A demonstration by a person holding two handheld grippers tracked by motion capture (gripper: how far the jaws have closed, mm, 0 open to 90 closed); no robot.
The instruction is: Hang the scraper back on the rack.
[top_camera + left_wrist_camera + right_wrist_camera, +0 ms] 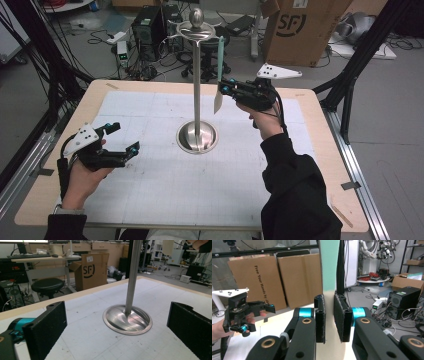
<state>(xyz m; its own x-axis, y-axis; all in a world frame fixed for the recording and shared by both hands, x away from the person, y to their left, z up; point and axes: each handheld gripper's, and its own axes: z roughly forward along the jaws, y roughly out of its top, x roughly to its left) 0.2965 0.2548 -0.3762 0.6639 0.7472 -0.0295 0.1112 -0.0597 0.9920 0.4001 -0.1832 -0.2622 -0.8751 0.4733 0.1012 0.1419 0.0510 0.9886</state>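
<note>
Meanwhile the left tool [120, 140] is idling with jaws spread, low over the bench [150, 200], leaving the steel stand [197, 90] ahead unobstructed. Beyond the stand, the right tool [223, 89] is clenching a green-and-cream strip [219, 75] upright, probably for hanging on top.

A mint-green and cream strip [219, 75] is seen beside a polished silver stand [197, 90]. The worktop [310, 150] is tan, covered by a white gridded mat [165, 175]. Black jaws carry teal fittings.

Grey floor [400, 125], cardboard box [300, 30], black stool [47, 285], tangled cables [165, 62]
</note>
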